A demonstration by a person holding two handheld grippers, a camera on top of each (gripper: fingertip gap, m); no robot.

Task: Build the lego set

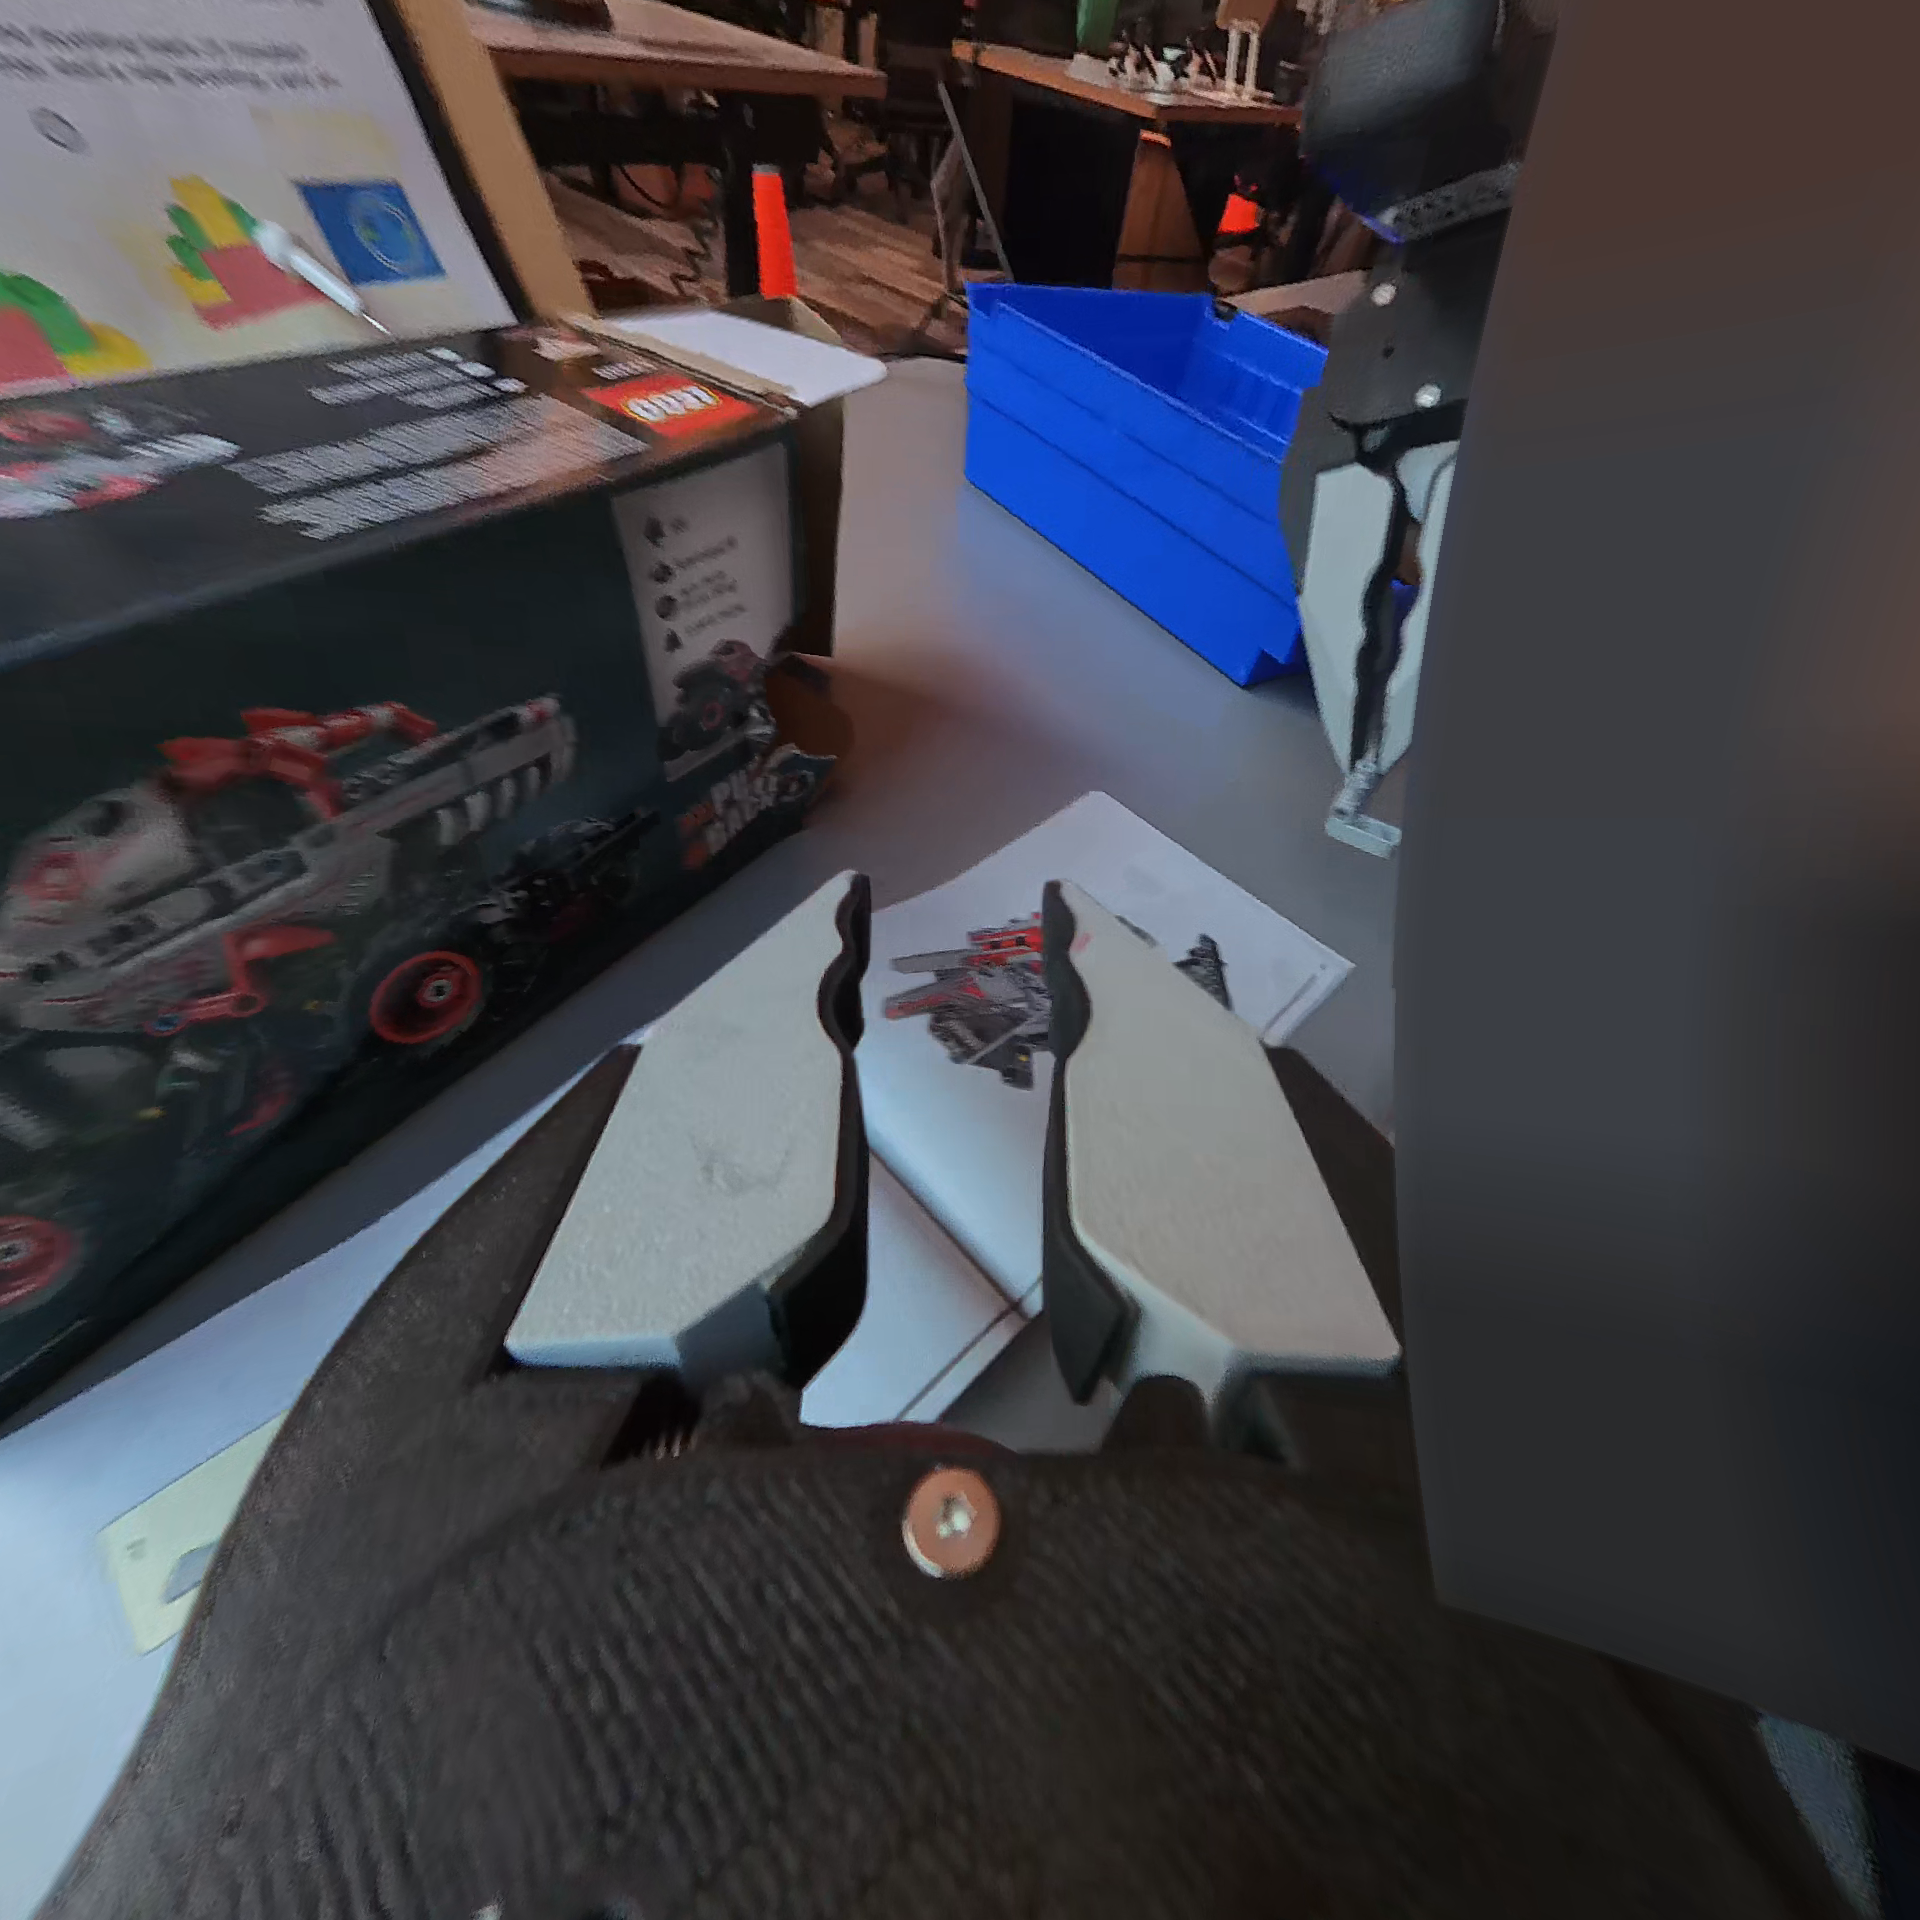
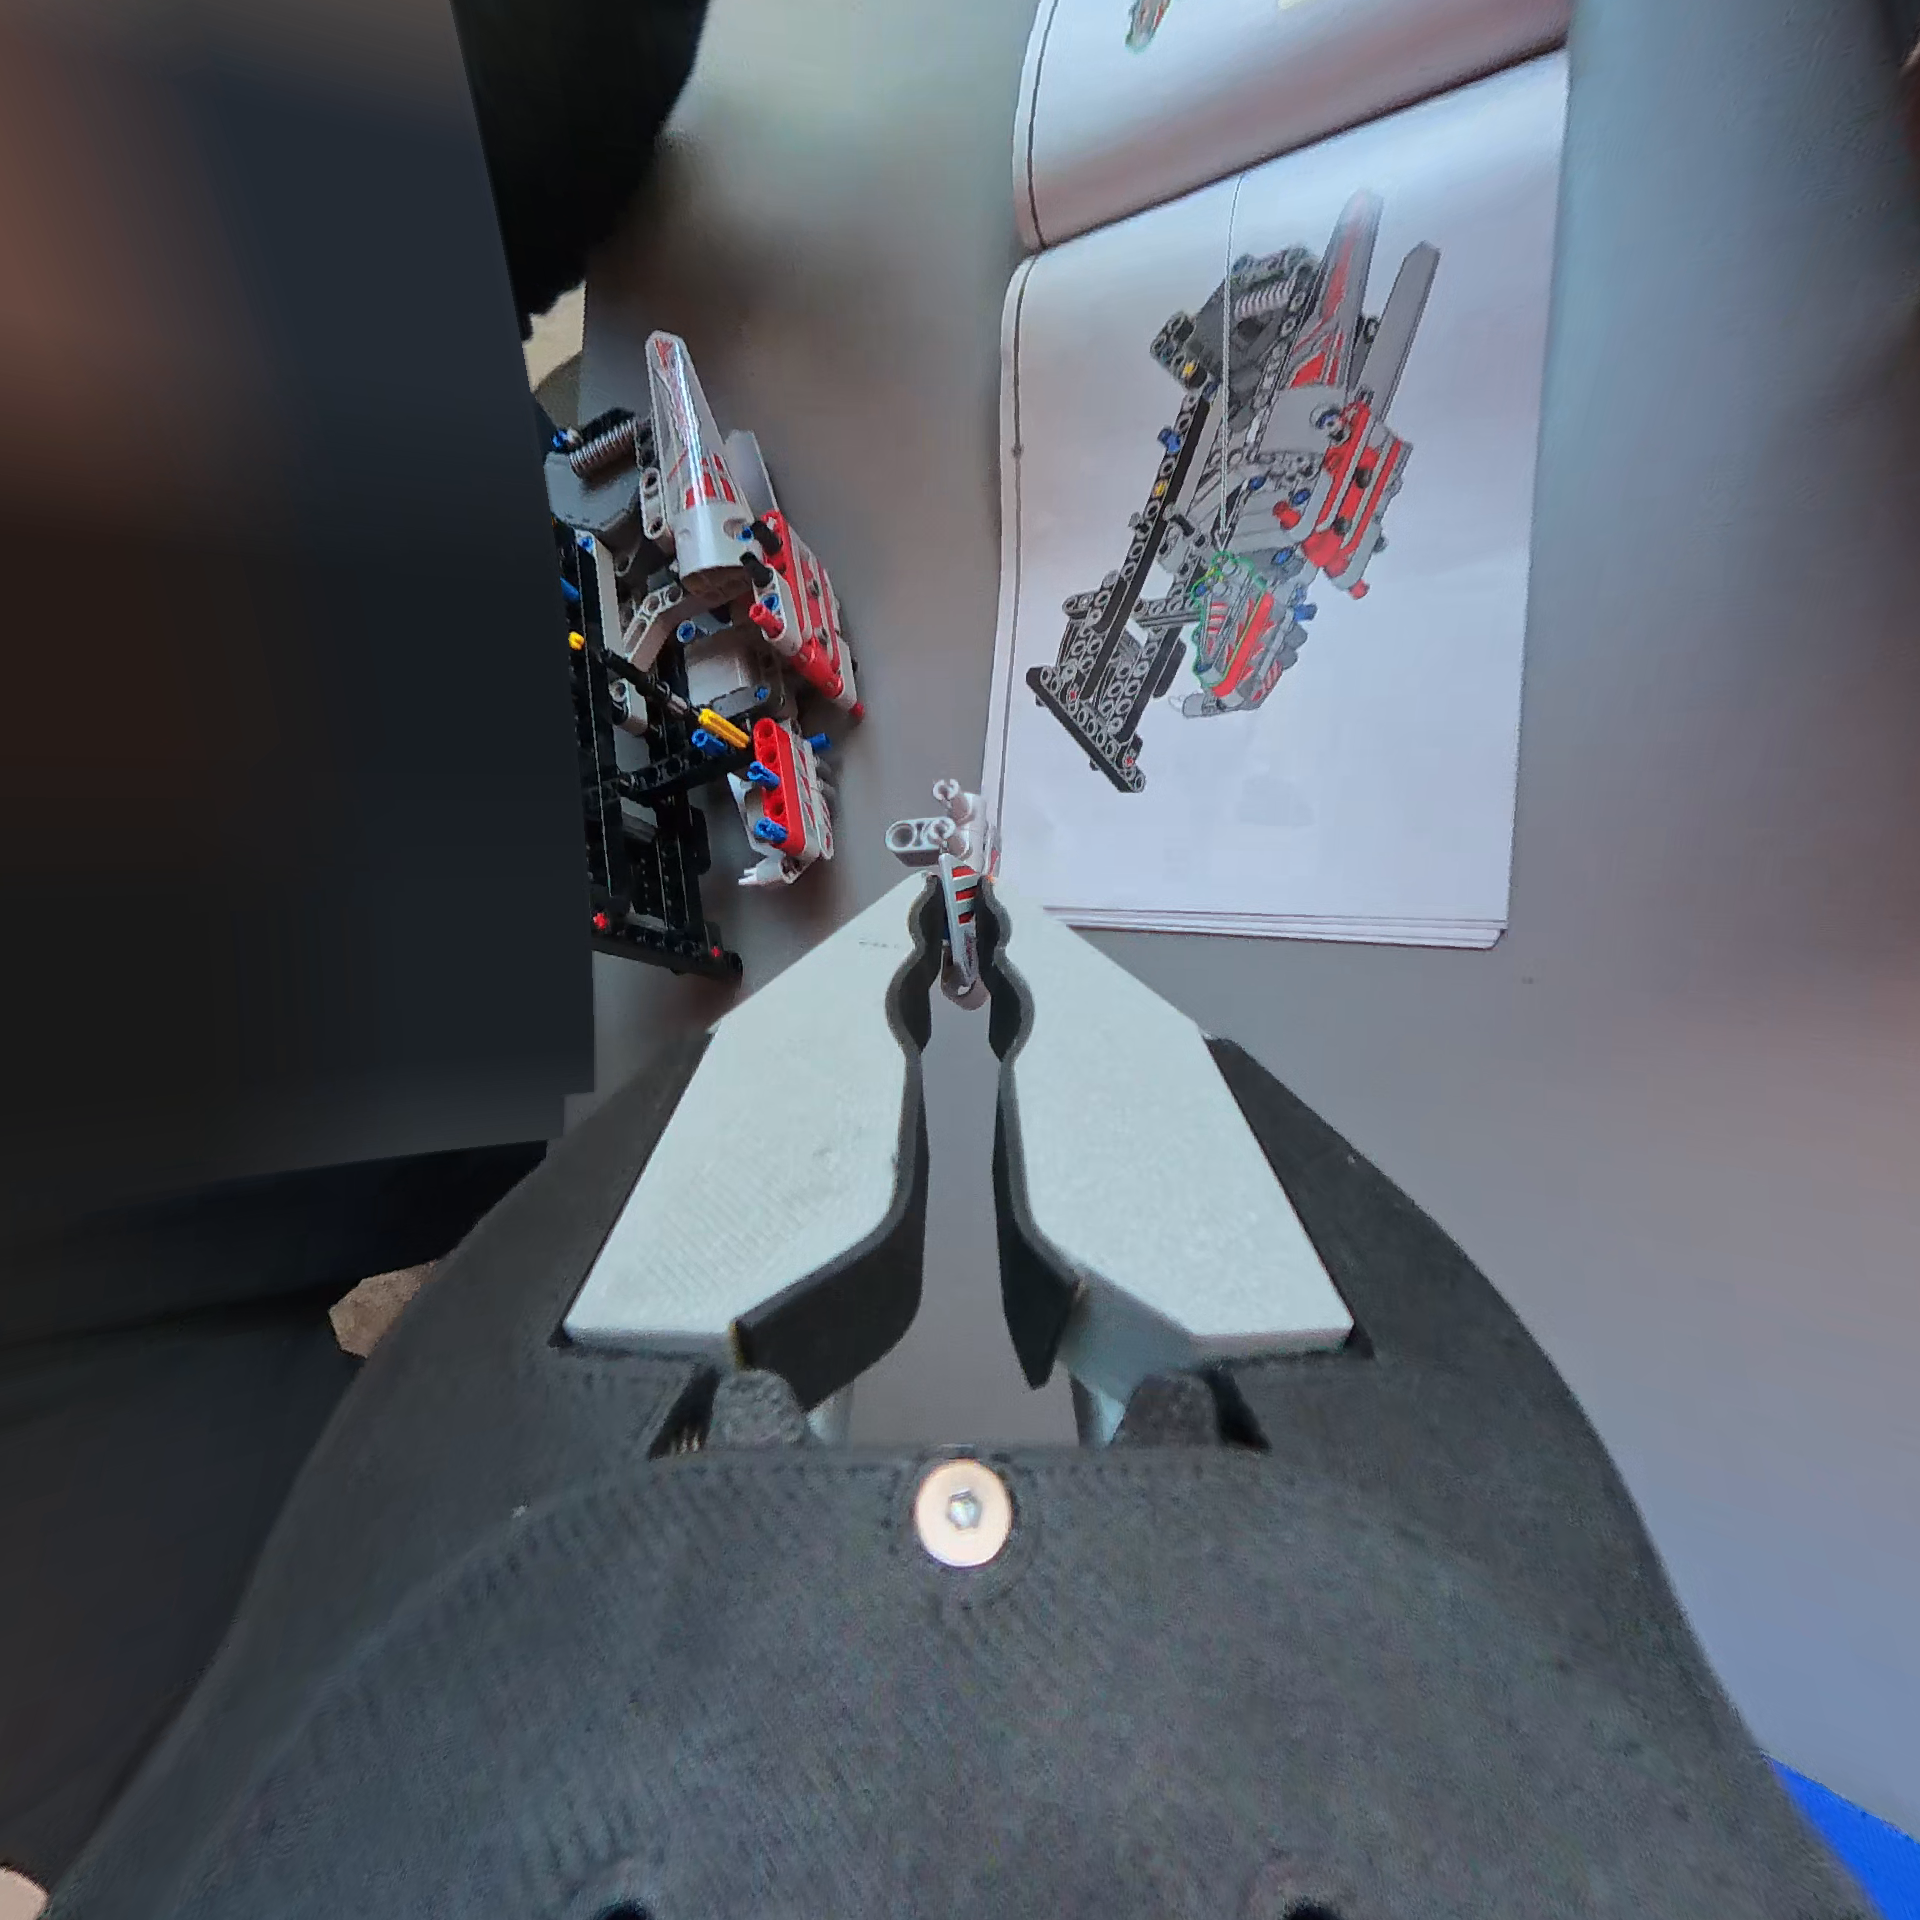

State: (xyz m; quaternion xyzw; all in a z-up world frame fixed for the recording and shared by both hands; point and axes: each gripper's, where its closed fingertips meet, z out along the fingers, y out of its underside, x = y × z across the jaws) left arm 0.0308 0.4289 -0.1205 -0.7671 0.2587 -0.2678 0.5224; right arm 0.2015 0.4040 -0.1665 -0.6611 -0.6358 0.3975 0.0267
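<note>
The left hand-held gripper (image 1: 951, 997) hovers over the grey tabletop (image 1: 1039, 675) with its jaws apart and nothing between them, above an open instruction booklet (image 1: 1132, 894). At left stands the black lego box (image 1: 364, 665) showing a red and grey truck. Far right, the other hand-held gripper (image 1: 1366, 665) pinches a small grey piece (image 1: 1361, 810) beside a blue bin (image 1: 1122, 457).

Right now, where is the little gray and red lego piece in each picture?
Left wrist view: the little gray and red lego piece hangs at the right edge, pinched in the far right gripper, above the table.
Right wrist view: the same piece sits at center, clamped between that gripper's fingers.
Shared landmark: the open instruction booklet, lying beside the piece in both views.
</note>
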